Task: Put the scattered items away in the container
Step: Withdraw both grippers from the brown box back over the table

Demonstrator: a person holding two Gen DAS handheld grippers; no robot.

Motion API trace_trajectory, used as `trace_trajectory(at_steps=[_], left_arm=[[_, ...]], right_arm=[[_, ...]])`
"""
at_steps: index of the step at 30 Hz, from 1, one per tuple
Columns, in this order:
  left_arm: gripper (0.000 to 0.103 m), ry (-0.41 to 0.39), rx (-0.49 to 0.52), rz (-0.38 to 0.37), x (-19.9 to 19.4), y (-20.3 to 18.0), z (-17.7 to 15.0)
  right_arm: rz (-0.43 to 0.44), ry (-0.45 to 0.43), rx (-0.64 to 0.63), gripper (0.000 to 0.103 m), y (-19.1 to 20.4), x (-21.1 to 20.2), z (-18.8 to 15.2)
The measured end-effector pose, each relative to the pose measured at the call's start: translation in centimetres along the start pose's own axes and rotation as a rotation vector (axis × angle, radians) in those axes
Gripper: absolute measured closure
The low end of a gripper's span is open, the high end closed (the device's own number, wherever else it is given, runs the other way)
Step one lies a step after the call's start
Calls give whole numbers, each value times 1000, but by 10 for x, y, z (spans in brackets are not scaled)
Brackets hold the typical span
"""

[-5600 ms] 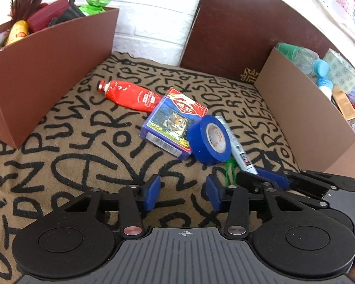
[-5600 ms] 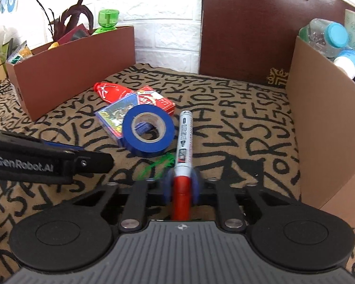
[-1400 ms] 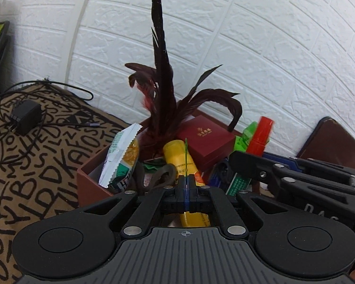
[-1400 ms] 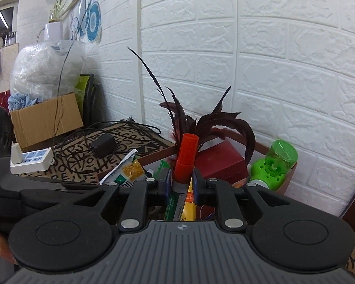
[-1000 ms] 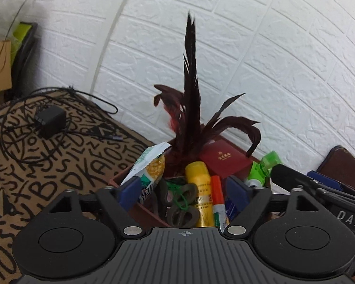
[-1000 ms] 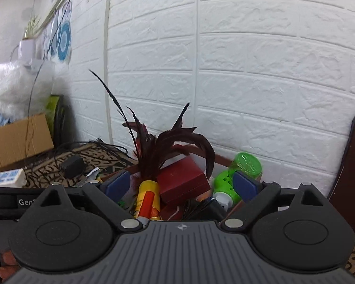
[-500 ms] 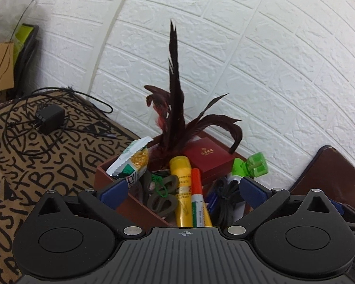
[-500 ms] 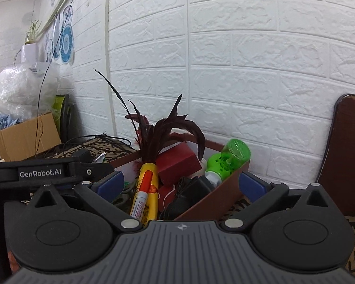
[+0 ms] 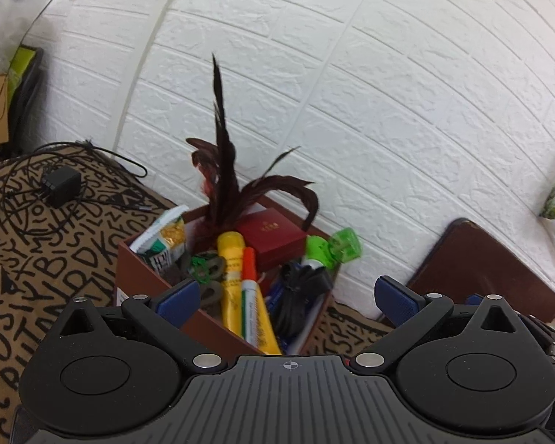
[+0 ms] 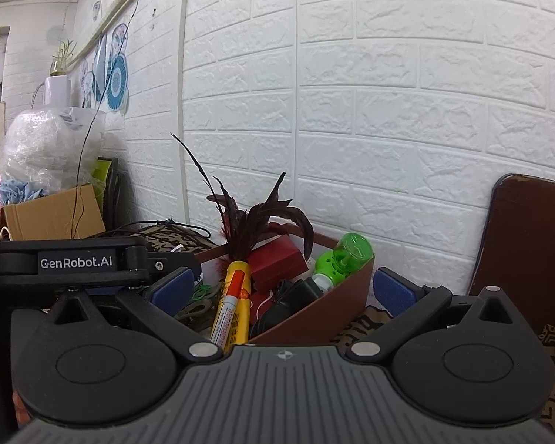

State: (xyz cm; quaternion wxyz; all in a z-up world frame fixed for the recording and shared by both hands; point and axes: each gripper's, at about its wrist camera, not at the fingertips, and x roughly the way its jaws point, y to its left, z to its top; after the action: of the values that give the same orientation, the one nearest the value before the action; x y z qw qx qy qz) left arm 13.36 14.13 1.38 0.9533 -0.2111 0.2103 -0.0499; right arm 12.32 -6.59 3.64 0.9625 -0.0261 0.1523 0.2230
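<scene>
With both your left gripper [image 9: 284,298] and right gripper [image 10: 281,292] spread empty above the brown cardboard box [image 9: 150,275] (red-capped marker [image 9: 251,288] inside), lift clear before swinging away.

Your left hand-held gripper [image 9: 286,301] jaws spread wide and empty, your right hand-held gripper [image 10: 283,292] likewise, both tilted slightly downward

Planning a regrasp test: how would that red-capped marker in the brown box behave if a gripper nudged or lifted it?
The marker looks rigid, a straight plastic barrel, so it should not flex. Its round body lies on the yellow tube, so a nudge would probably roll it off. The smooth printed barrel may slip between pads. It is likely light.
</scene>
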Motion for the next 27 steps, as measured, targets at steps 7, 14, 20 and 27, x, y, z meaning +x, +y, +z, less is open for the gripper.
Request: trace_trajectory(at_steps=[7,14,20,27], left_arm=[[0,24,38,-35,-19,-23,-36],[0,152,86,-76,-6,-46,-92],[0,245,152,-98,9,-62,-132],[0,298,218,-114,24,-71,-143]], right_arm=[[-33,5,29,0,-11,-39,-27],[-126,74,66,0,-31,-67,-76],[-213,159,83,0,-48,-75,-117],[-226,215,122,0,-63,-69,-142]])
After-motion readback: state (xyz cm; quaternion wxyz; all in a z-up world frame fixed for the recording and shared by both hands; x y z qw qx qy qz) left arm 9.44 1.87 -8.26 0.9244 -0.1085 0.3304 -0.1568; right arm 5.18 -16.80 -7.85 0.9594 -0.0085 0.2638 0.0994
